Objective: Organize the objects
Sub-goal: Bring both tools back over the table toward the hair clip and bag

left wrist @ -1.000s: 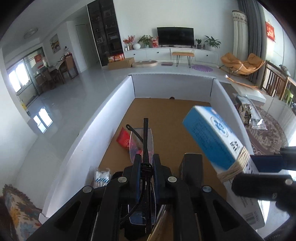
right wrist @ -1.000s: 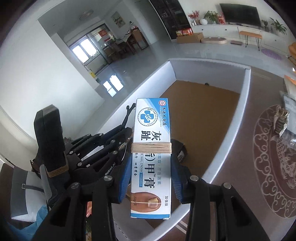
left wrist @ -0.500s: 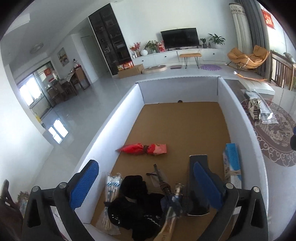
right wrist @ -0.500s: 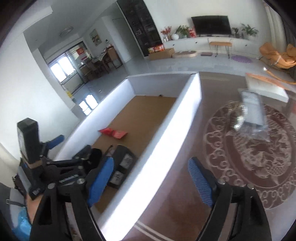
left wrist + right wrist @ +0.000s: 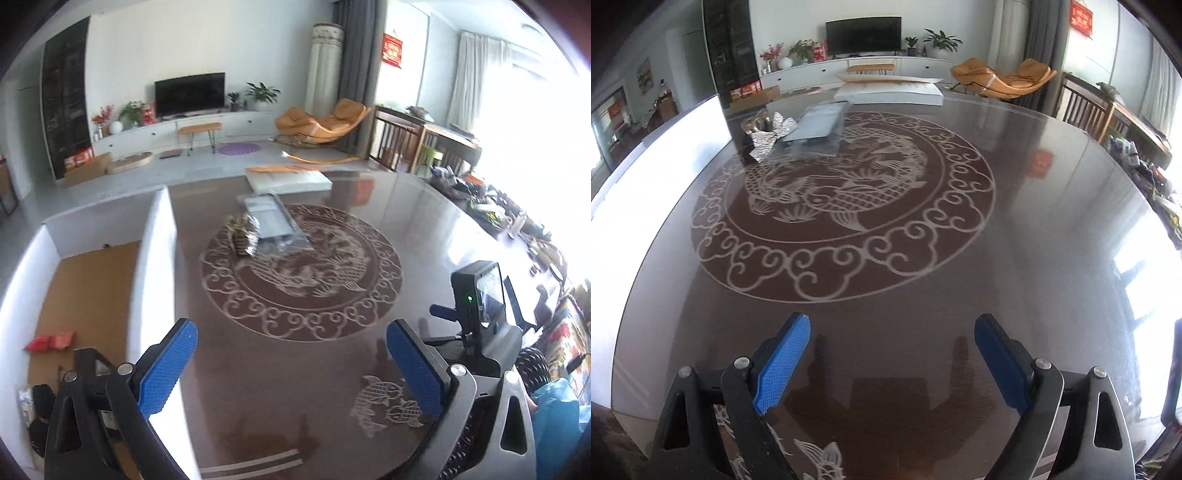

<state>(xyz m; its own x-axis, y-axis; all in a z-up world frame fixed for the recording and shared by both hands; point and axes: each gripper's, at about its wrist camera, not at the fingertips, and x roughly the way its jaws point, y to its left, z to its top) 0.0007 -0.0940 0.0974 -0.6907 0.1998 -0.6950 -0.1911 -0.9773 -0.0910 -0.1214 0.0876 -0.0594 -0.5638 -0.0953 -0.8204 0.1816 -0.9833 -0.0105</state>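
My left gripper (image 5: 291,354) is open and empty over the dark table, just right of the white box wall (image 5: 155,266). Inside the box a red packet (image 5: 50,340) and dark items (image 5: 40,413) lie on the cardboard floor. My right gripper (image 5: 892,354) is open and empty above the table's fish pattern (image 5: 842,195). A clear bag with a grey pack (image 5: 271,221) and a crinkled foil packet (image 5: 243,236) lie at the far side of the pattern; they also show in the right wrist view, the bag (image 5: 820,123) and the foil packet (image 5: 768,140).
A flat white box (image 5: 288,179) lies at the table's far edge, also in the right wrist view (image 5: 890,92). The other gripper's body with its screen (image 5: 480,310) is at the right of the left wrist view. Clutter lines the table's right edge (image 5: 491,214).
Both grippers have let go of their items into the box and opened. Both have swung right, away from the box and over the patterned table.
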